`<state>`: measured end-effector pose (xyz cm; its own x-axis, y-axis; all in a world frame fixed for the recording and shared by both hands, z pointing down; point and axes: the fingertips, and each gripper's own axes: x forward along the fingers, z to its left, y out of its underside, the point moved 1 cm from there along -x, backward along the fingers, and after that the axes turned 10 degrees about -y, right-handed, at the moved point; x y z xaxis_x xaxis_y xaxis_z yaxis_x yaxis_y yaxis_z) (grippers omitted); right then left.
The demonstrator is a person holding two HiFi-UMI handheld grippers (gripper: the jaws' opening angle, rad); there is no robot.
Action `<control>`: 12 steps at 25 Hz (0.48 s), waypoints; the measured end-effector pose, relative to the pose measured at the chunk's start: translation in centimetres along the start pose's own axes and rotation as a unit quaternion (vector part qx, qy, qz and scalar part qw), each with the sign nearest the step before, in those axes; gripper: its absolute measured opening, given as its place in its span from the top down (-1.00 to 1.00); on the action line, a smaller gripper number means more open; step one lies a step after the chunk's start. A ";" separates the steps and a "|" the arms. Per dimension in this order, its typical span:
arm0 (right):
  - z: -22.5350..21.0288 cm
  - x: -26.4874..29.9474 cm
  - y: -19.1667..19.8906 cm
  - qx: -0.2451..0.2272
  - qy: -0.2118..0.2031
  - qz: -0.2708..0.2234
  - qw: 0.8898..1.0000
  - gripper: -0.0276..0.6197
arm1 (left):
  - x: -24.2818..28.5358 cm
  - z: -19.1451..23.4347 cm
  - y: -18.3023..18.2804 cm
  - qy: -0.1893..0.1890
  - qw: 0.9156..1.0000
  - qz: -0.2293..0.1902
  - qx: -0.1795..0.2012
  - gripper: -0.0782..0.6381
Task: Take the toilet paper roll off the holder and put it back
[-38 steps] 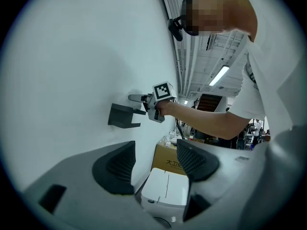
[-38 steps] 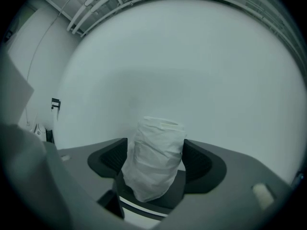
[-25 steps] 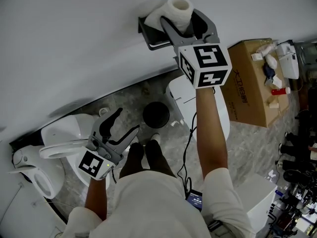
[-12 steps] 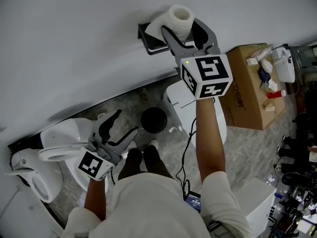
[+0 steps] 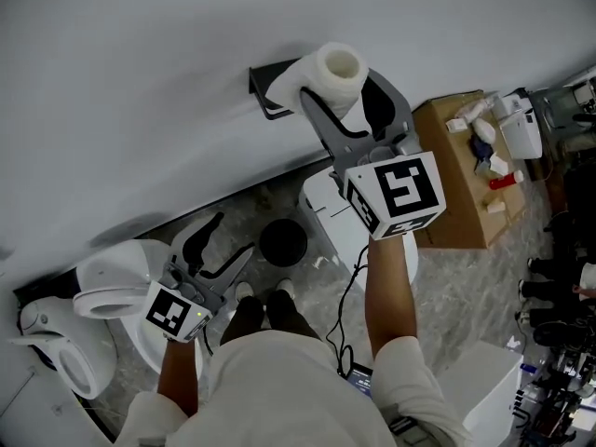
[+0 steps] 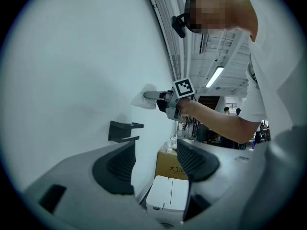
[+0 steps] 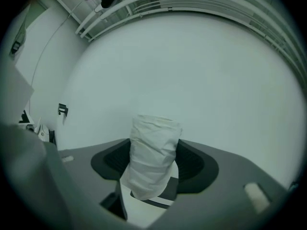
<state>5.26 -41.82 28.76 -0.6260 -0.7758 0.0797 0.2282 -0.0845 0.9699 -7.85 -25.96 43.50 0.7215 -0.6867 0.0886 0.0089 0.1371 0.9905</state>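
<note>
The white toilet paper roll point(image 5: 335, 71) is off the wall, with a loose sheet hanging at its left. My right gripper point(image 5: 346, 96) is shut on it, one jaw on each side. In the right gripper view the roll point(image 7: 153, 157) stands upright between the dark pads point(image 7: 112, 162), close to the white wall. The black holder point(image 5: 265, 89) is bare, just left of the roll. From the left gripper view the holder point(image 6: 122, 131) sits below the raised roll point(image 6: 144, 97). My left gripper point(image 5: 222, 240) hangs low above the floor, open and holding nothing.
A white toilet point(image 5: 102, 296) stands at the lower left against the wall. A black round bin point(image 5: 282, 240) and a white lidded container point(image 5: 331, 217) sit on the grey stone floor below the holder. An open cardboard box point(image 5: 456, 170) with bottles is at the right.
My right gripper has carried the roll up and to the right, away from the holder, whose arm now shows bare. The left gripper has stayed low and open.
</note>
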 end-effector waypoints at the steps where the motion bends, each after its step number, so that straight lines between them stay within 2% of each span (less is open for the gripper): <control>1: 0.4 -0.7 -0.7 -0.003 -0.001 -0.003 1.000 0.01 | -0.1 -0.1 -0.2 0.001 1.000 -0.002 0.002 0.07; 7: 3.1 -5.7 -4.2 -0.020 -0.010 -0.019 1.000 0.01 | -0.5 -1.4 -1.2 0.011 1.000 -0.008 0.012 0.07; 12: 5.3 -10.1 -5.7 -0.024 -0.012 -0.028 0.999 0.01 | -0.6 -2.7 -1.7 0.023 0.999 -0.011 0.021 0.07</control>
<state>6.39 -30.19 23.64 -0.6558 -0.7543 0.0316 0.2277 -0.1578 0.9609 -6.50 -23.86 41.48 0.7523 -0.6559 0.0619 -0.0022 0.0915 0.9958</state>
